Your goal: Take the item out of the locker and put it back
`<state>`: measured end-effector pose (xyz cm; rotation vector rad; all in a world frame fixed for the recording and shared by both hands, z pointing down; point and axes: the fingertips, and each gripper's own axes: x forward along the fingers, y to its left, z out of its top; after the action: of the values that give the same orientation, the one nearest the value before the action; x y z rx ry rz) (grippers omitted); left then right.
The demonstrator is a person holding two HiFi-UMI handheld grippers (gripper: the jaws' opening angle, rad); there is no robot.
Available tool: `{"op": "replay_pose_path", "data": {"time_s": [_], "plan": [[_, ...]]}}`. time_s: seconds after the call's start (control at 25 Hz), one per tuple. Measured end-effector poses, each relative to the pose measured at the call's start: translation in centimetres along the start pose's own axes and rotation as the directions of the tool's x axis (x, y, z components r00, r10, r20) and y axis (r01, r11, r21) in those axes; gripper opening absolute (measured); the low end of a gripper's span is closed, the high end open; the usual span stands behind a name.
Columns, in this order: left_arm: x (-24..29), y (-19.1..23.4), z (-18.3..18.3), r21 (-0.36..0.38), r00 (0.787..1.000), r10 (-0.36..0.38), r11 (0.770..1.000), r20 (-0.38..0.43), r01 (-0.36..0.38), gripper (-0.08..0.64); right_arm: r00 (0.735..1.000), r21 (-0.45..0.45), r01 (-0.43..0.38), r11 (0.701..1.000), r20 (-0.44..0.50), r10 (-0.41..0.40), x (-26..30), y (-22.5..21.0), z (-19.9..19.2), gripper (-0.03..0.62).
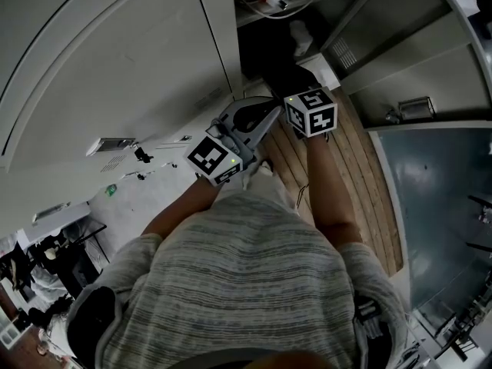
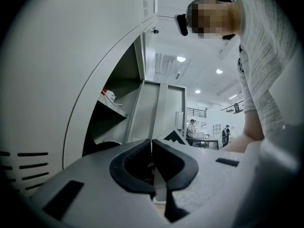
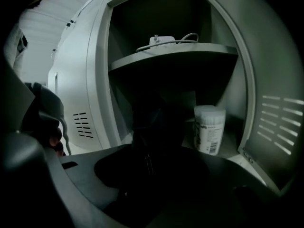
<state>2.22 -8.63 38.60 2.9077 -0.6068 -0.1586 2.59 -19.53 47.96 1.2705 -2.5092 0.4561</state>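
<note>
The right claw (image 3: pixel 159 147) stands fairly wide, and a dark item (image 3: pixel 159 120) rises from between its jaws. It appears gripped, though the pads are lost in shadow. The left claw (image 2: pixel 152 148) is pressed together with nothing in it, off beside the locker (image 3: pixel 102 80).

The dark item sits low in the middle of the right gripper view, at the mouth of the lower compartment. It is just left of a white tub (image 3: pixel 209 129) and under the shelf (image 3: pixel 190 53) that carries a charger (image 3: pixel 161 40).

I judge three risks:
- The tub is close enough that a sideways drift would tip it.
- The item's top could catch the shelf edge if it goes in high.
- A loose hold could let it drop.

The item looks upright, with its long axis running up and down the frame and its top toward the shelf.
</note>
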Motion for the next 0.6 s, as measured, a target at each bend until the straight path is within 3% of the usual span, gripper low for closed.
{"op": "replay_pose_path", "data": {"time_s": [0.36, 0.6], "plan": [[0.7, 1.1, -0.3, 0.008, 1.000, 0.025, 1.000, -0.006, -0.025, 0.012, 0.998, -0.083, 0.020, 0.996, -0.057, -0.025, 1.4, -0.4, -1.0, 0.209], [0.5, 1.6, -0.1, 0.005, 0.999, 0.049, 0.999, 0.001, -0.049, 0.012, 0.990, -0.145, -0.035, 0.989, -0.141, 0.015, 1.9, 0.0, -1.3, 0.241]]}}
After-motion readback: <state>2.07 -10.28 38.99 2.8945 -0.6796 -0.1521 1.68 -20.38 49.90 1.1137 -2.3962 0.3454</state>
